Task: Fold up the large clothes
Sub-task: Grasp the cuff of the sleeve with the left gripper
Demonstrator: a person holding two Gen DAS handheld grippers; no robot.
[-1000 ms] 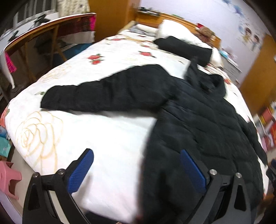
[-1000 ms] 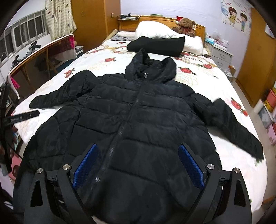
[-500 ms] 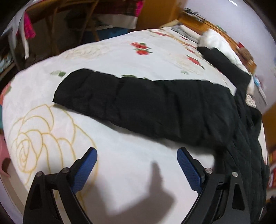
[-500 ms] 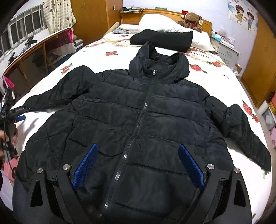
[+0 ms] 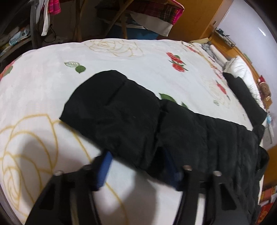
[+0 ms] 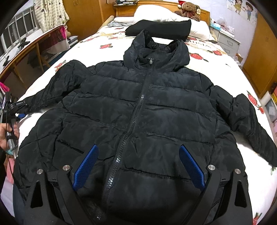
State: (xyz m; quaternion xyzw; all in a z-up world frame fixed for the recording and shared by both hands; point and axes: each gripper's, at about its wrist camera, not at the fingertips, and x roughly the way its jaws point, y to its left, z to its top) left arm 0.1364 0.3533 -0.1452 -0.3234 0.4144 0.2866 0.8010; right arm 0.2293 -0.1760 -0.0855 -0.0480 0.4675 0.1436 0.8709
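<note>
A black hooded puffer jacket (image 6: 155, 107) lies face up and zipped on the bed, both sleeves spread out. In the left wrist view its left sleeve (image 5: 121, 110) runs across the flowered bedspread (image 5: 43, 77). My left gripper (image 5: 138, 162) is closing its jaws over the sleeve's near edge by the cuff. The puffy fabric fills the gap between the blue pads (image 5: 103, 167). My right gripper (image 6: 138, 166) hovers open over the jacket's lower front, the zipper (image 6: 133, 117) running between its fingers with nothing gripped. A hand (image 6: 3, 131) holds the left tool at the right wrist view's left edge.
A folded black garment (image 6: 161, 29), a white pillow (image 6: 199, 29) and a teddy bear (image 6: 188, 8) lie by the headboard. A wooden desk (image 6: 26, 52) stands along the bed's left side. A nightstand (image 6: 226, 43) and a wooden wardrobe (image 6: 259, 52) are on the right.
My left gripper swung left from the jacket's hem to the sleeve, dropped onto its cuff end and narrowed its jaws around it. My right gripper moved in lower over the jacket's front, still open.
</note>
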